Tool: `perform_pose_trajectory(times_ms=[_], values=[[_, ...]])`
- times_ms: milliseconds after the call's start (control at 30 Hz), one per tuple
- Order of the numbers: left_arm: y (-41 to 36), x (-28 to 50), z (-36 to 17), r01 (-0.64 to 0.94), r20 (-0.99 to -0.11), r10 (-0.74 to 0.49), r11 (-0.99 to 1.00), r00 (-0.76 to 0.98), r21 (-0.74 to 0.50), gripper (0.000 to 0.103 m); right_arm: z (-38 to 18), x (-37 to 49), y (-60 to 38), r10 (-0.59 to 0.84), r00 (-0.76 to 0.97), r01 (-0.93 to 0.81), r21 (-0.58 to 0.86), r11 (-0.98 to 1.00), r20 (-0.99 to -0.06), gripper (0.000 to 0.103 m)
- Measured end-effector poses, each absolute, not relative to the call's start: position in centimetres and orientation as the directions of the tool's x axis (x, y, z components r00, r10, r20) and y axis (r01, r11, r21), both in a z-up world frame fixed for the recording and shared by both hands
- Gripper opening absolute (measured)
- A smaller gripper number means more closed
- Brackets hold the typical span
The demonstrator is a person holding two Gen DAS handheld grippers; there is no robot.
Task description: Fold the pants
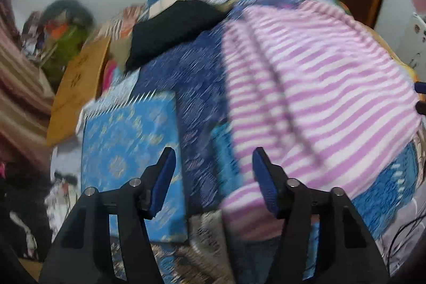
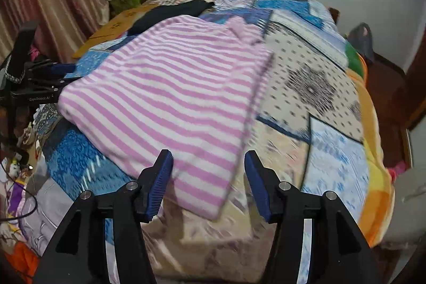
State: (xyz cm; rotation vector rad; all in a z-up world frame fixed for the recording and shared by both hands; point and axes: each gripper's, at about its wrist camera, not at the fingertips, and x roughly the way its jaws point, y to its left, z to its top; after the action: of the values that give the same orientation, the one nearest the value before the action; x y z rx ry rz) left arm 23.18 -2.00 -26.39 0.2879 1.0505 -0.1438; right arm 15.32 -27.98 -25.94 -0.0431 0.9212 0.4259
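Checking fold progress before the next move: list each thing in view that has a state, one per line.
striped pants: folded over, lying flat on the bedspread, held by neither gripper
left gripper: open, nothing between its fingers
right gripper: open, above the pants' near corner, not gripping
black garment: lying in a folded heap farther back
bedspread: spread over the bed

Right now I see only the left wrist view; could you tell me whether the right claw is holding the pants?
Observer: No. The right claw is open, and the near corner of the pants lies below it, unpinched.
Operator: Thank you. What lies past the pants on that side?
Observer: A beige dotted patch of the blanket.
Operator: And where does my left claw sit from there?
Observer: The left claw is beside the pants' opposite edge.
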Motion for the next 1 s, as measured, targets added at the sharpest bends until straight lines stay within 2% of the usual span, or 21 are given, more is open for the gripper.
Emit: perform_pose_trajectory(times_ms=[100, 200, 300, 433, 500, 567, 600, 667, 867, 1000], values=[[0.1, 22.4, -25.6, 0.23, -0.883, -0.052, 0.971, 0.467, 0.064, 0.058, -25.1, 14.7, -28.2, 0.317, 0.544, -0.366, 0.12, 0.923, -0.777, 0.051], [1.1, 20.9, -24.3, 0.226, -0.872, -0.139, 0.974, 0.47, -0.033, 0.06, -24.4, 14.0, -28.3, 0.362, 0.543, -0.371, 0.17, 0.913, -0.758, 0.052], [1.2, 19.3, -24.0, 0.216, -0.855, -0.208, 0.97, 0.475, -0.116, 0.068, -24.5, 13.4, -27.7, 0.38, 0.539, -0.385, 0.181, 0.905, -0.752, 0.052], [-0.1, 18.1, -24.8, 0.236, -0.86, -0.221, 0.964, 0.46, -0.122, 0.069, -25.7, 13.3, -26.8, 0.379, 0.521, -0.39, 0.182, 0.903, -0.765, 0.052], [-0.6, 17.9, -25.5, 0.246, -0.867, -0.222, 0.962, 0.446, -0.12, 0.068, -26.1, 13.4, -26.7, 0.386, 0.519, -0.382, 0.197, 0.903, -0.763, 0.047], [-1.3, 18.1, -26.6, 0.258, -0.879, -0.209, 0.961, 0.429, -0.102, 0.054, -26.4, 13.4, -26.6, 0.4, 0.517, -0.383, 0.213, 0.899, -0.757, 0.039], [-1.3, 18.2, -27.0, 0.256, -0.885, -0.202, 0.962, 0.42, -0.098, 0.049, -26.5, 13.4, -26.6, 0.401, 0.517, -0.382, 0.215, 0.899, -0.756, 0.038], [-1.5, 18.6, -28.0, 0.247, -0.895, -0.207, 0.962, 0.396, -0.113, 0.024, -26.5, 13.4, -26.6, 0.404, 0.516, -0.389, 0.213, 0.896, -0.756, 0.031], [-1.2, 20.0, -29.0, 0.203, -0.894, -0.17, 0.975, 0.415, -0.091, 0.009, -26.6, 13.3, -26.1, 0.366, 0.536, -0.404, 0.149, 0.903, -0.761, 0.022], [0.9, 21.3, -29.7, 0.126, -0.909, -0.093, 0.991, 0.407, -0.045, 0.008, -26.7, 13.7, -26.8, 0.355, 0.532, -0.388, 0.151, 0.909, -0.768, 0.022]])
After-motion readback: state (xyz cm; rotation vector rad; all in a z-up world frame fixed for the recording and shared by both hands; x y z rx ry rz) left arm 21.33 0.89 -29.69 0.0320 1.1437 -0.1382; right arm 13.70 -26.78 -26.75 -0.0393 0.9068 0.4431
